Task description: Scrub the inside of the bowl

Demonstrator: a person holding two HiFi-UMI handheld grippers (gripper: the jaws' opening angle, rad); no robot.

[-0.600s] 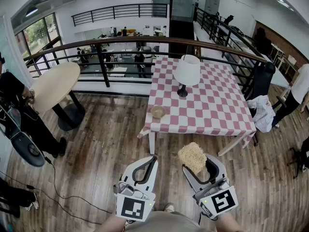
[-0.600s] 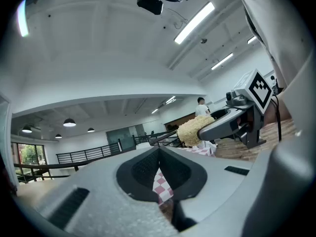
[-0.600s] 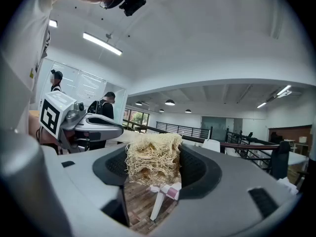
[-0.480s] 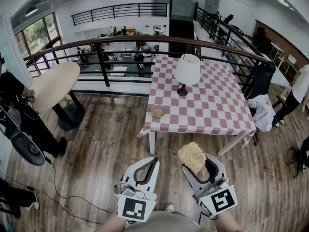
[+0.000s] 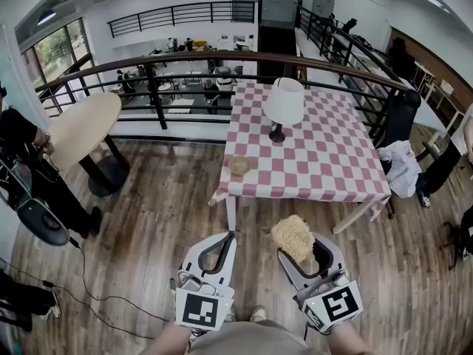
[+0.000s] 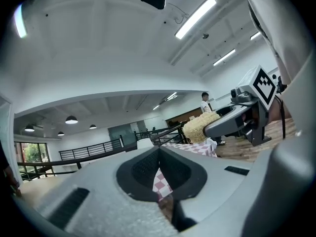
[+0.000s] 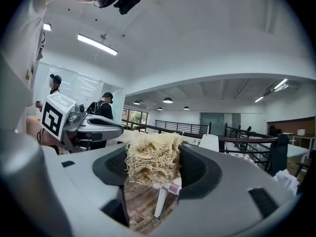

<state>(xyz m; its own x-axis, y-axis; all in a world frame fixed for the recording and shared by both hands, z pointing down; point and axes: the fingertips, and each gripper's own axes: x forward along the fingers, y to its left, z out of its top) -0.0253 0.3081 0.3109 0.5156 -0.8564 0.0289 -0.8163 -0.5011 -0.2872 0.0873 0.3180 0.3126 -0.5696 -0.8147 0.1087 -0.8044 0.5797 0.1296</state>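
Note:
A small tan bowl (image 5: 239, 166) sits near the front left corner of the red-and-white checkered table (image 5: 325, 161), far ahead of both grippers. My right gripper (image 5: 299, 247) is shut on a straw-coloured fibrous scrubber (image 5: 293, 237), which bulges out between its jaws (image 7: 152, 158). The left gripper (image 5: 230, 237) hangs beside it, jaws closed tip to tip with nothing between them (image 6: 159, 149). Both are held low over the wooden floor, well short of the table. In the left gripper view the scrubber (image 6: 200, 126) shows to the right.
A white table lamp (image 5: 284, 103) stands mid-table behind the bowl. To the left are a round beige table (image 5: 77, 128) and a person in black (image 5: 22, 161). A dark railing (image 5: 185, 65) runs behind the table. A chair with cloth (image 5: 403, 170) stands at the right.
The view has shifted slightly; both grippers sit a little lower and further left in it. The scrubber stays gripped and the left jaws stay closed.

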